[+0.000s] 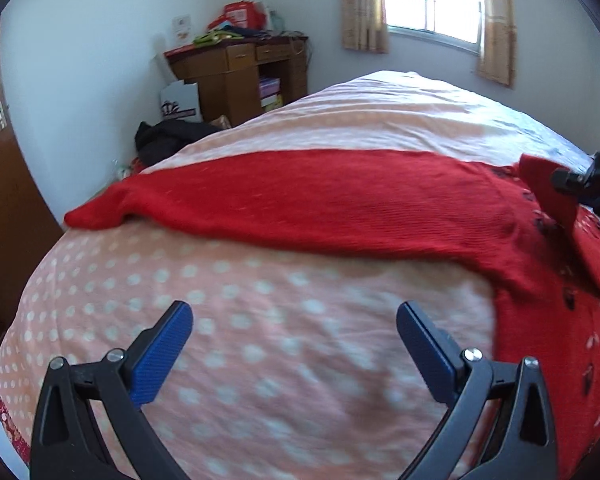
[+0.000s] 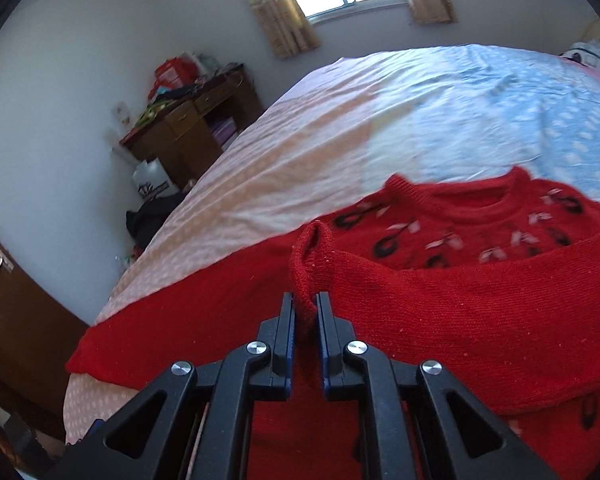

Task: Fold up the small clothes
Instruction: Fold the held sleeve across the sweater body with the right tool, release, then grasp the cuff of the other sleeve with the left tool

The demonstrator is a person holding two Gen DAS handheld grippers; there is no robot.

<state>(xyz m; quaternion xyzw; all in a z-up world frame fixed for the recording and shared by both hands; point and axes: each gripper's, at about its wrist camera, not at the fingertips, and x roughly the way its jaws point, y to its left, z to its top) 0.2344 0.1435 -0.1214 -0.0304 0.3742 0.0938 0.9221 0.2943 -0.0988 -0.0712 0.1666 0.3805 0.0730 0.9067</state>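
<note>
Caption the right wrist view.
Right gripper shut on the red sweater's sleeve cuff, carried across its patterned front.

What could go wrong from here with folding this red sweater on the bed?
The right gripper pinches only the edge of the sleeve cuff; the knit might slip out. The other sleeve lies outstretched near the edge of the bed and could slide off if the red sweater gets dragged. The left gripper is open and holds nothing down.

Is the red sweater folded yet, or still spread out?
Partly folded. The right gripper holds one sleeve's cuff over the sweater chest; the other sleeve lies stretched out on the bed.
</note>
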